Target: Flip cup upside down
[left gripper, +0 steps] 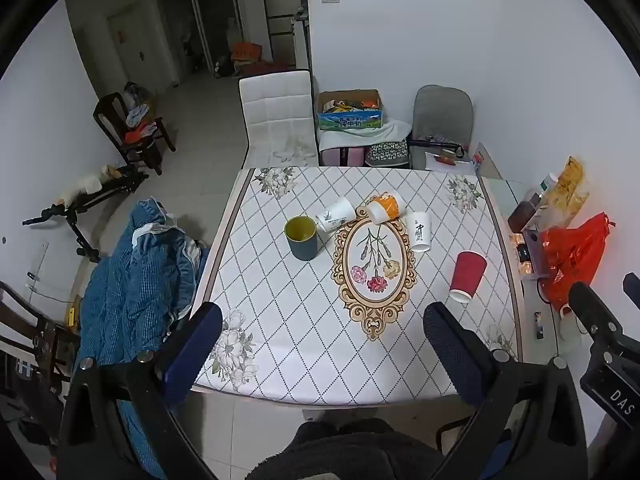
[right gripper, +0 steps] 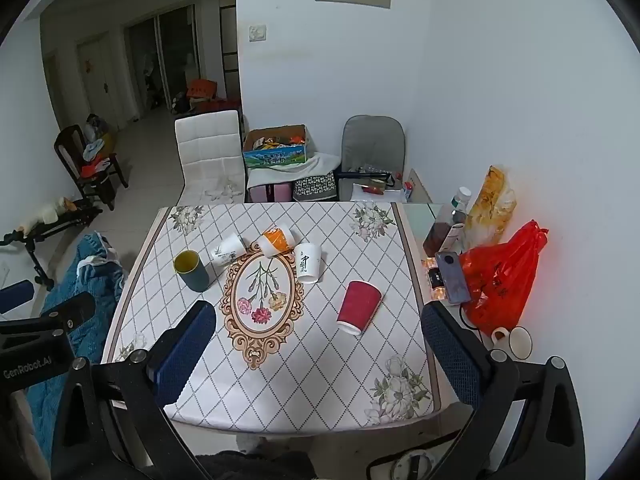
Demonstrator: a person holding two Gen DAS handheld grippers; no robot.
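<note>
Several cups stand on the patterned table (left gripper: 304, 344). A dark teal cup with a yellow inside (left gripper: 301, 237) (right gripper: 191, 271) stands upright, mouth up. A red paper cup (left gripper: 466, 276) (right gripper: 358, 307) stands mouth down. A white cup with black writing (left gripper: 418, 231) (right gripper: 307, 268) also stands mouth down. A white cup with a plant print (left gripper: 335, 214) (right gripper: 227, 249) and an orange and white cup (left gripper: 385, 208) (right gripper: 277, 242) lie tipped against each other. My left gripper (left gripper: 322, 350) and right gripper (right gripper: 320, 354) are both open and empty, above the near table edge.
A white chair (left gripper: 278, 120), a cardboard box (left gripper: 349, 110) and a grey chair (left gripper: 442, 118) stand behind the table. A red plastic bag (right gripper: 500, 276), bottles, a phone (right gripper: 452, 278) and a white mug (right gripper: 516, 342) crowd the right side. A blue blanket (left gripper: 136, 280) lies at the left.
</note>
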